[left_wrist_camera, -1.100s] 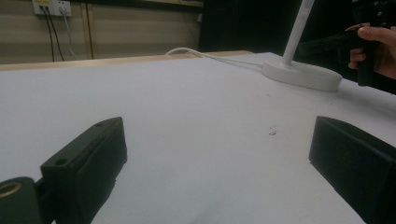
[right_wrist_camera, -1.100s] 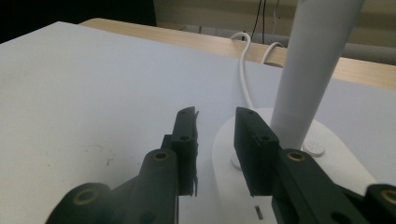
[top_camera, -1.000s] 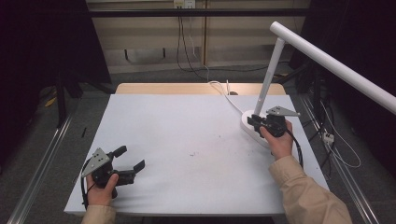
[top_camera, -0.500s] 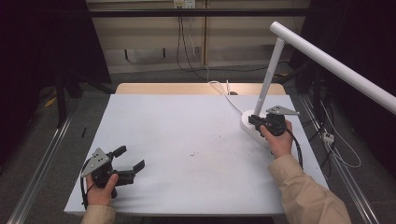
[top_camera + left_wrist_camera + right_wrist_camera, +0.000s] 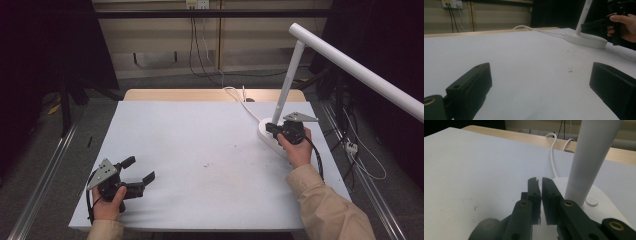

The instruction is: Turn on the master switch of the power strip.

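The right gripper (image 5: 540, 181) hovers over the white lamp base (image 5: 599, 207) at the table's (image 5: 200, 130) far right, its jaws just clenched on nothing; its own view reveals a round button (image 5: 591, 200) beside the pole (image 5: 590, 157). The left gripper (image 5: 141, 170), near-left, gapes empty. No writing is legible.

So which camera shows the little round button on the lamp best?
The right gripper view: the button sits close, on the lamp base beside the pole. The left gripper view shows the base far off; the high view, small; I can't make out the button there.
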Tool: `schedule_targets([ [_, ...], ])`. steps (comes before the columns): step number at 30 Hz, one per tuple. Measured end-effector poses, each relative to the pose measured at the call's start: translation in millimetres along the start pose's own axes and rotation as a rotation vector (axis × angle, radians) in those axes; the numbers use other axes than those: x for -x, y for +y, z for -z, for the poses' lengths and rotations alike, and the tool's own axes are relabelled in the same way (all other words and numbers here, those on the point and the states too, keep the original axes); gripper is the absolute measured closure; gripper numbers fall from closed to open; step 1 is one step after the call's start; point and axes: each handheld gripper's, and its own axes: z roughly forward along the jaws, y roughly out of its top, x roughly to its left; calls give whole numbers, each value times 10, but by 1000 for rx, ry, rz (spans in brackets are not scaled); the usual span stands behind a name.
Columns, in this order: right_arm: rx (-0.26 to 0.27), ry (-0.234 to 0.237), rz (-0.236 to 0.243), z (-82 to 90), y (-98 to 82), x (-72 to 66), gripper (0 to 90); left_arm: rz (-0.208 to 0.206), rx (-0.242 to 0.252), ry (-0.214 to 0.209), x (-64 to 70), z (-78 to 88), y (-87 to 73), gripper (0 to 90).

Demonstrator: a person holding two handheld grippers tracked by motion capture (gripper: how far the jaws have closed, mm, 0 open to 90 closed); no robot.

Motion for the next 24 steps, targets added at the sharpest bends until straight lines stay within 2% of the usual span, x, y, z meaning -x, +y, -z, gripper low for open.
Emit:
schedule_targets([
  [11,-26,-25,9,-49,-34,22,898,-1,-4,2,-4,-5,-3,39],
  [24,-42,-45,22,-82,-63,48,900,3,-8,4,-7,-8,-15,39],
])
